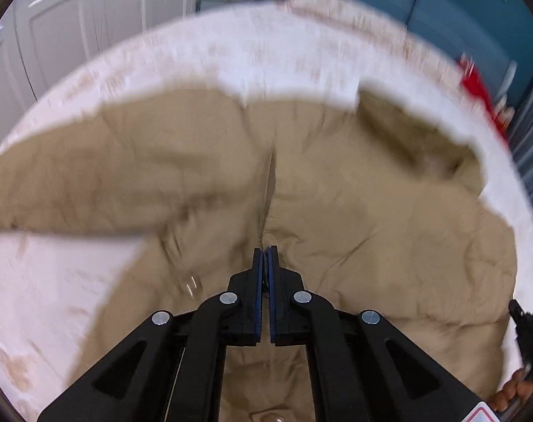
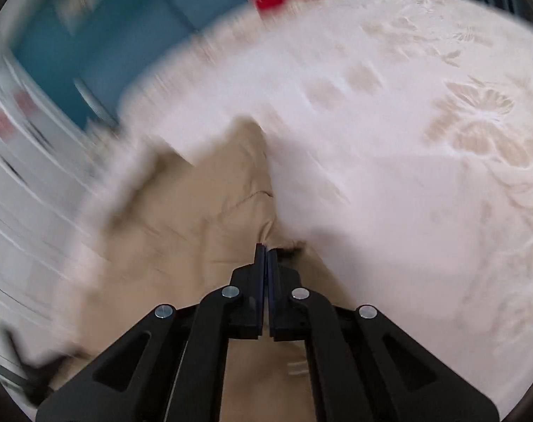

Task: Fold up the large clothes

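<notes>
The tan garment (image 1: 336, 183) is lying spread over the white patterned bedspread (image 1: 196, 56), reaching toward its far edge. The left tool (image 1: 265, 251) and right tool (image 2: 265, 249) are each pinching its fabric.

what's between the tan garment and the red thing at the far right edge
In the left wrist view, only bare white bedspread separates the tan garment from the red thing.

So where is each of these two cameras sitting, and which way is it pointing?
Left wrist: on the left gripper, looking down its closed fingers at the tan garment on the white bedspread; a hand shows at the lower right edge.
Right wrist: on the right gripper, fingers closed at the garment's edge; no hand visible.
Shared: garment, bedspread, a red item.
</notes>
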`<state>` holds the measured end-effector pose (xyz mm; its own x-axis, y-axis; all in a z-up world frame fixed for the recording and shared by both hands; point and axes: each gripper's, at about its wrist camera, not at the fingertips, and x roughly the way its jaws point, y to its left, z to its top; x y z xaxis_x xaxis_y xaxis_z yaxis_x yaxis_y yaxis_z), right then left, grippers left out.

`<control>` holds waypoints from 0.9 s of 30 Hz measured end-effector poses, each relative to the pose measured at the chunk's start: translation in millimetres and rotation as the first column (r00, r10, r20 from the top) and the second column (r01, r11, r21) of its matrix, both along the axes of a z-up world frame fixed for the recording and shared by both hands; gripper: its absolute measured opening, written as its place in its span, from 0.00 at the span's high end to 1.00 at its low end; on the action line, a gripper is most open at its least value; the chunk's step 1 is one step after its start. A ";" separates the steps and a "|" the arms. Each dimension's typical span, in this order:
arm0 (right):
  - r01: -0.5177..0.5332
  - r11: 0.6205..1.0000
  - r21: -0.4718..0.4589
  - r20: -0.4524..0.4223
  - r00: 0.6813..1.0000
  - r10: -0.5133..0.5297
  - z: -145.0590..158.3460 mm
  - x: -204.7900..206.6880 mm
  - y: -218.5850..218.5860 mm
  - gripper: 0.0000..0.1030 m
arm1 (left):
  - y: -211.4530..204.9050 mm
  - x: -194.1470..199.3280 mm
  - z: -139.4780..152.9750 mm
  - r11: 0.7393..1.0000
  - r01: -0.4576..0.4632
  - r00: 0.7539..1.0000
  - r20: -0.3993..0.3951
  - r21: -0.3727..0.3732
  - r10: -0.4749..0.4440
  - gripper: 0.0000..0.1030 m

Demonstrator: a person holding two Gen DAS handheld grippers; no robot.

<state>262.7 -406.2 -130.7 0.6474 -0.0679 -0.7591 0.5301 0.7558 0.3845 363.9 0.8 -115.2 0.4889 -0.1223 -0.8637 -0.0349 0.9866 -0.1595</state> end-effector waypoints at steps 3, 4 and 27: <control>-0.025 0.998 -0.063 -0.054 0.998 0.021 0.4 -1.6 4.3 1.00 | -12.9 -4.7 -12.9 0.995 0.010 0.999 0.037 0.104 -0.014 0.99; -0.023 0.996 -0.084 -0.066 0.998 0.018 2.0 -5.1 5.6 0.98 | -13.7 -4.8 -12.5 0.993 0.009 0.999 0.039 0.117 -0.013 0.96; -0.369 0.895 -0.250 -0.051 0.928 0.368 42.6 29.0 164.8 0.91 | -124.3 -11.9 21.3 0.971 0.141 0.983 0.093 0.192 -0.161 0.80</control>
<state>291.8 -241.4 -88.1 0.6611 -0.0131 -0.7502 0.1953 0.9684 0.1552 351.9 -123.4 -93.9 0.5676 -0.0460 -0.8220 0.1244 0.9918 0.0304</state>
